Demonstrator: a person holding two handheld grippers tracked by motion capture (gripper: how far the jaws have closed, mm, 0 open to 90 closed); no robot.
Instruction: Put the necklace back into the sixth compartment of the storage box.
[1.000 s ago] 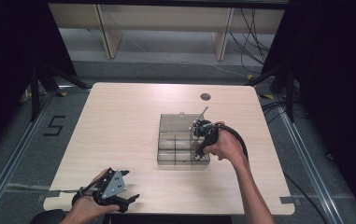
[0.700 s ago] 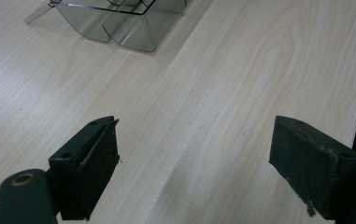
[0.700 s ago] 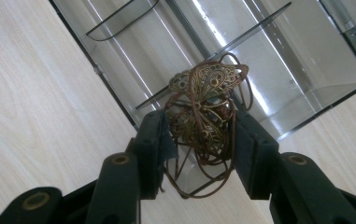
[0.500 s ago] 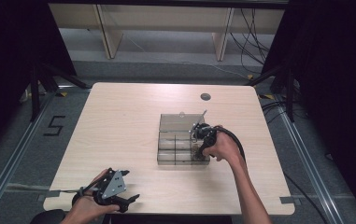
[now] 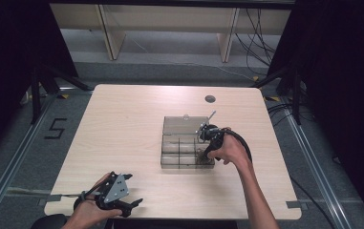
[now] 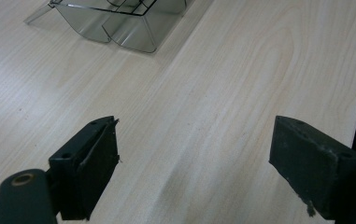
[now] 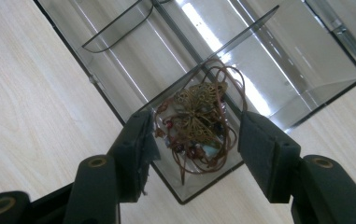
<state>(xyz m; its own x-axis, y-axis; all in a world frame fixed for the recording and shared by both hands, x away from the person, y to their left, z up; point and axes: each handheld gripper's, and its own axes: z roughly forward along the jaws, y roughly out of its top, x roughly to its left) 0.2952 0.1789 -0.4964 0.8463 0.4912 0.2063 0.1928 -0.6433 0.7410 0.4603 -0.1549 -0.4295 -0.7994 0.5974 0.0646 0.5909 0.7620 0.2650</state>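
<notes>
Jaws on the left gripper point(image 5: 122, 204), down at the lower left of the high view, stand wide apart over bare table point(image 5: 122, 124) with nothing between them; the hand parks it near the bottom edge of the tabletop. In the left gripper view the clear organiser box point(image 6: 119, 23) sits far off at the top left, well apart from those fingers point(image 6: 89, 172).

Moving right to mid-frame, the organiser box point(image 5: 187, 143) lies open, lid folded back toward the top of the picture. At its lower right corner the right gripper point(image 5: 203, 151) dips into a compartment. Big change here: its jaws have just been opening, having been tight together half a second ago. In the right gripper view they now stand apart on either side of the necklace point(image 7: 196, 123), a tangle of brown cord with a brass filigree pendant and small beads, and the pads look clear of it. It lies on the floor of that end compartment, in the middle of the frame.

Looks like a release, so the necklace seems delivered. Lifting out cleanly without snagging the cord would be the likely next concern.
</notes>
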